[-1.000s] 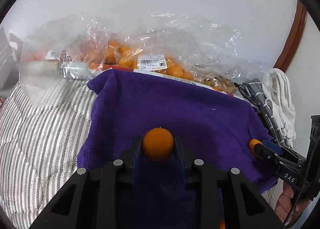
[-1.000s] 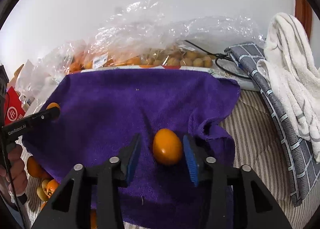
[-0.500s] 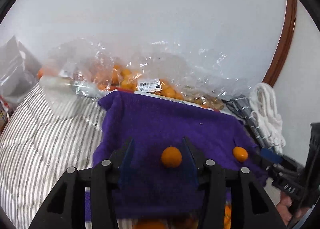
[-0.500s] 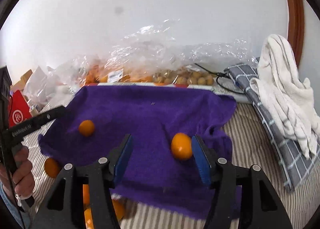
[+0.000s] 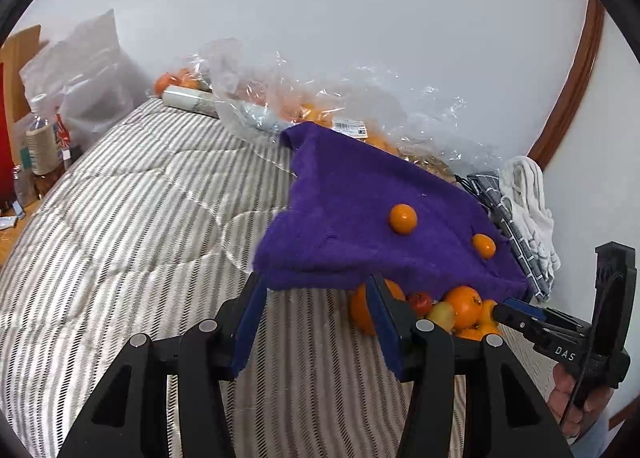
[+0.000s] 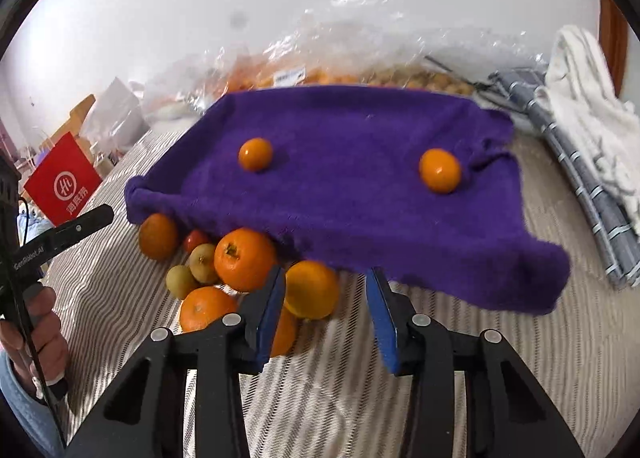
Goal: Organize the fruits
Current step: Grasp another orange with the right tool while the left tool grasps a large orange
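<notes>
Blue-padded jaws of both grippers stand apart with nothing between them. Left gripper (image 5: 316, 310) hangs over the striped quilt (image 5: 132, 218), just short of the near edge of the purple towel (image 5: 360, 194). Right gripper (image 6: 326, 302) sits low over the same quilt, its left pad touching or just in front of one large orange; contact cannot be confirmed.

Fruit pile (image 6: 224, 270) lies on the quilt at the towel's near edge, partly tucked under its overhang: several large oranges (image 6: 244, 258) with glossy, dimpled skin and one showing a green stem scar; two small olive-green fruits (image 6: 202, 263); one small red fruit (image 6: 196, 240) at the back. From the left wrist view the same pile shows to the right of the left gripper's right finger.

Two small oranges rest on top of the towel, well apart. Left one (image 6: 255, 154) is round; right one (image 6: 440, 171) is slightly oval and sits just beside a fold in the cloth. Both are smooth, with a bright highlight.

Beyond the towel: clear plastic bags (image 5: 304, 106) holding more orange fruit, against the white wall. A grey checked cloth (image 6: 592, 186) and a white towel (image 6: 588, 98) lie to the right. A red bag (image 6: 64, 182) stands far left.
</notes>
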`<state>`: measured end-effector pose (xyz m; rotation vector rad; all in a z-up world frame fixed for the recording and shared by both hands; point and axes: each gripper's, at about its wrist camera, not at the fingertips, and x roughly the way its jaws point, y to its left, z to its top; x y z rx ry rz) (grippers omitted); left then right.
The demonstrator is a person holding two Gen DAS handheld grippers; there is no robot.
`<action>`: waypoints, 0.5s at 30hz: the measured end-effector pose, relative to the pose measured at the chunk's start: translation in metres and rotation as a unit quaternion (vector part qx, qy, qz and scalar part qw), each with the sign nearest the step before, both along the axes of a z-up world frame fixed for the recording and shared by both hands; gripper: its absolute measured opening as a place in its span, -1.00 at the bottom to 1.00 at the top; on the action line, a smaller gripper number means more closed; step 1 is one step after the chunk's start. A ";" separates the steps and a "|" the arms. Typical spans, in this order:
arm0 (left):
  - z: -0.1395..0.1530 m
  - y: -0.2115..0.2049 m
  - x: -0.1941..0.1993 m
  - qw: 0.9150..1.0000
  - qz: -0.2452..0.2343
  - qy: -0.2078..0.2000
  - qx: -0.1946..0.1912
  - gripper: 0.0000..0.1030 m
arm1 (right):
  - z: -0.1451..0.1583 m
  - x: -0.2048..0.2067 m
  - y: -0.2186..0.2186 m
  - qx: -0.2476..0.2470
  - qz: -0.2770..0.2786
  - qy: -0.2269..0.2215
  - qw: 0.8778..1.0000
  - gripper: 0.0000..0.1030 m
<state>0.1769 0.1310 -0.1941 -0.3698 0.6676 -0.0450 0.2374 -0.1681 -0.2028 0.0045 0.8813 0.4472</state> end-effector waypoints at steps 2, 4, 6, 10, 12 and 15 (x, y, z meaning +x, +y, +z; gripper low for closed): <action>0.002 0.000 -0.001 1.000 0.013 -0.007 0.017 -0.04 | -0.003 0.005 0.002 0.008 -0.005 0.010 1.000 -0.16; 0.002 -0.002 0.000 0.999 0.016 -0.008 0.027 -0.04 | -0.007 0.010 0.002 0.030 -0.005 0.032 0.999 -0.17; 0.002 -0.003 0.000 1.000 0.011 -0.006 0.029 -0.04 | -0.012 0.015 0.003 0.043 -0.001 0.051 0.998 -0.27; 0.000 -0.010 0.001 0.999 0.001 0.000 0.039 -0.04 | -0.017 0.019 0.000 0.067 -0.004 0.064 0.996 -0.34; -0.001 -0.014 0.003 0.999 -0.007 0.004 0.042 -0.04 | -0.013 0.016 -0.009 0.061 -0.018 0.050 0.997 -0.33; -0.003 -0.018 0.004 0.999 -0.019 0.011 0.041 -0.04 | -0.006 0.007 -0.026 0.018 -0.047 0.007 0.999 -0.33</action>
